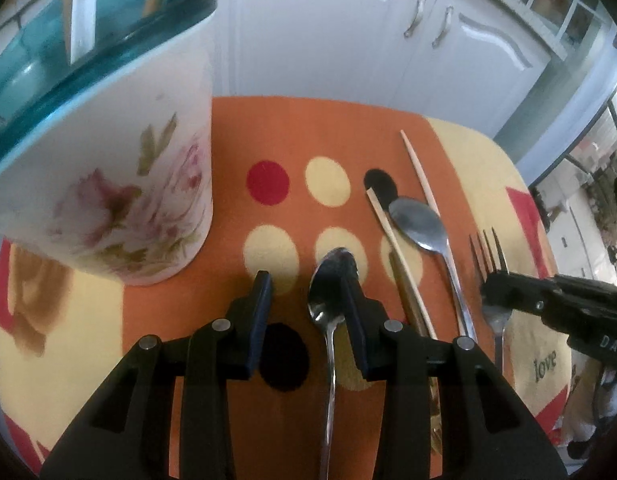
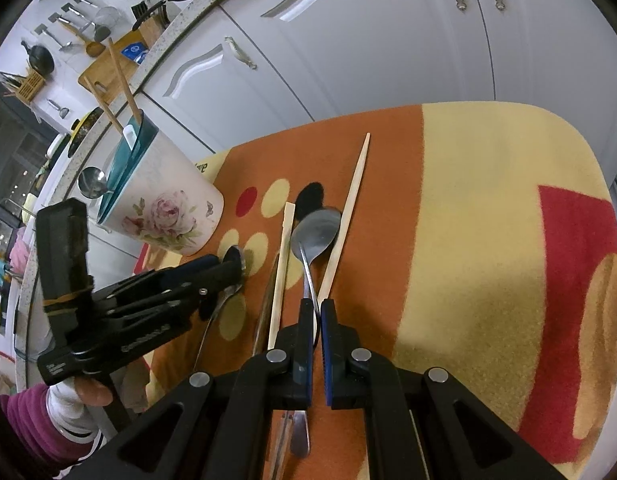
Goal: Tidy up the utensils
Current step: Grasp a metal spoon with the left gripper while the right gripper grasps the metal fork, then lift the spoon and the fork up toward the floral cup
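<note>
On the fleecy orange and cream cloth point(image 1: 228, 128) with its round dots, the metal cutlery lies in a loose row. The left gripper point(image 1: 308, 280) hangs over the near spoon point(image 1: 328, 280), jaws spread, one blue-faced finger on each side of its shiny oval bowl without pinching it. Beside it lie a pale wooden chopstick point(image 1: 392, 240), a second spoon point(image 1: 420, 224), a longer chopstick point(image 1: 420, 172) and a steel fork point(image 1: 488, 252). The right gripper point(image 2: 317, 308) has its jaws pressed together on the thin handle of that second spoon point(image 2: 316, 232). At the left stands a white, rounded holder point(image 1: 120, 184) printed with pink roses, with a teal plastic rim; wooden sticks stand inside it. White panelled cabinet doors point(image 1: 328, 36) rise behind the desk.
</note>
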`<action>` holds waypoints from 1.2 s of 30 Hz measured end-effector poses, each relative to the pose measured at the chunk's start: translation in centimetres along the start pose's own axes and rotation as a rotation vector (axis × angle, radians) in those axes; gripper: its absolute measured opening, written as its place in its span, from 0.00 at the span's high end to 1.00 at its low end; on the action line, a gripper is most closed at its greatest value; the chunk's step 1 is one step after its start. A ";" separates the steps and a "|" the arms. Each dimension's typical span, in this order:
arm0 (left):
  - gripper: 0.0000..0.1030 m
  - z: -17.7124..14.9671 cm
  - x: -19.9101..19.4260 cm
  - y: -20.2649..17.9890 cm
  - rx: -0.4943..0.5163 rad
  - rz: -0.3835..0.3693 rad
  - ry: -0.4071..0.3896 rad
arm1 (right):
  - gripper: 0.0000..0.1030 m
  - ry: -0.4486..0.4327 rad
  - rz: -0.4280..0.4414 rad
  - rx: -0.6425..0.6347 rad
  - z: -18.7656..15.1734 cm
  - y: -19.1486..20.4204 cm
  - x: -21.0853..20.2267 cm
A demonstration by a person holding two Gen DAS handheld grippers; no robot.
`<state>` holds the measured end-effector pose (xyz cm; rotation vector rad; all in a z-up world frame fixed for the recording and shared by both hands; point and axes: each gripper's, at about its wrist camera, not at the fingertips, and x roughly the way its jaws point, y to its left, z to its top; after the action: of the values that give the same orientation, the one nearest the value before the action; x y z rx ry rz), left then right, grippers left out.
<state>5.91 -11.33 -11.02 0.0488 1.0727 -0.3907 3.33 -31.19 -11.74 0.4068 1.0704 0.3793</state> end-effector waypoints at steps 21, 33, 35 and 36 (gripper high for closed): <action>0.97 0.3 -2.0 -2.0 0.068 -0.091 0.014 | 0.97 -0.020 -0.010 -0.022 -0.4 0.1 -1.0; 0.98 -0.7 -9.2 0.2 0.026 -0.148 -0.104 | 0.97 -0.137 -0.033 -0.156 -0.3 4.9 -5.9; 0.98 -0.7 -10.5 0.6 0.019 -0.151 -0.128 | 0.97 -0.158 -0.045 -0.173 -0.3 5.7 -6.5; 0.98 -0.7 -11.0 0.7 0.016 -0.153 -0.138 | 0.97 -0.169 -0.051 -0.182 -0.2 6.2 -6.8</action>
<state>0.99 -7.34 -1.97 -0.0458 0.9396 -0.5326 -0.43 -29.15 -3.60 0.2439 0.8717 0.3866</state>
